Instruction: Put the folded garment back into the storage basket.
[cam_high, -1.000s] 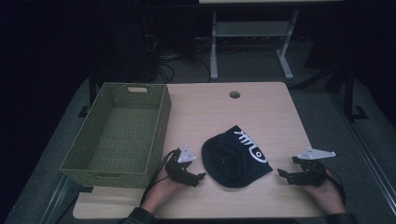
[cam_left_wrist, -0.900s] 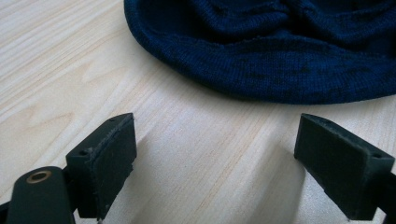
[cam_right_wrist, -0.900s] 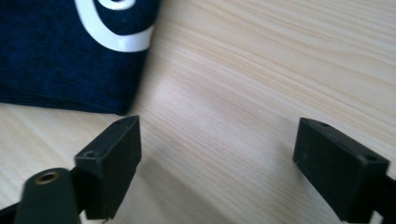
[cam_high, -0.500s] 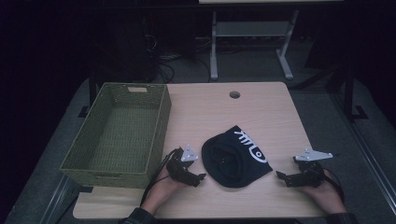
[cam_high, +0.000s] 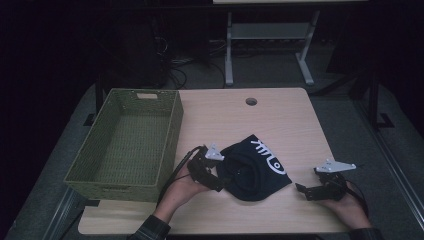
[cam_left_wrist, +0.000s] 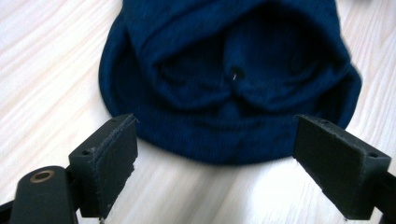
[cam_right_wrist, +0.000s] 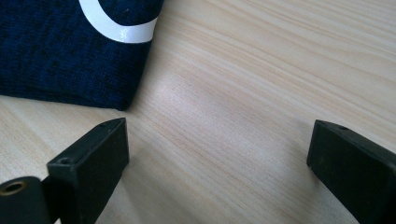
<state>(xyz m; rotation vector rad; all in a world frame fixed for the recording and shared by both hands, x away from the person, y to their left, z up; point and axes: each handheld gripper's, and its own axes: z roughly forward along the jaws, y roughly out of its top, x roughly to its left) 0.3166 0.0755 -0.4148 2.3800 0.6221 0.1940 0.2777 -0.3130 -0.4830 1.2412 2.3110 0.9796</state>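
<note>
A dark navy knitted hat (cam_high: 256, 169) with a white print lies on the wooden table (cam_high: 280, 120), near its front. My left gripper (cam_high: 219, 176) sits at the hat's left edge. In the left gripper view the left gripper (cam_left_wrist: 217, 135) stands open, and the hat's rounded rim (cam_left_wrist: 224, 140) lies just ahead between the jaws without touching the pads. My right gripper (cam_high: 306, 190) rests to the right of the hat. Its jaws have just been opening, and the right gripper (cam_right_wrist: 219, 133) is now open over bare wood. The hat's corner (cam_right_wrist: 70, 56) lies to its upper left.
An empty green woven basket (cam_high: 172, 130) stands along the table's left side, close to my left hand. A round cable hole (cam_high: 251, 101) sits near the far edge. A grey desk frame (cam_high: 230, 45) stands on the dark floor beyond.
My left gripper has risen a little and moved in against the hat's left edge. The right hand has stayed where it was.
</note>
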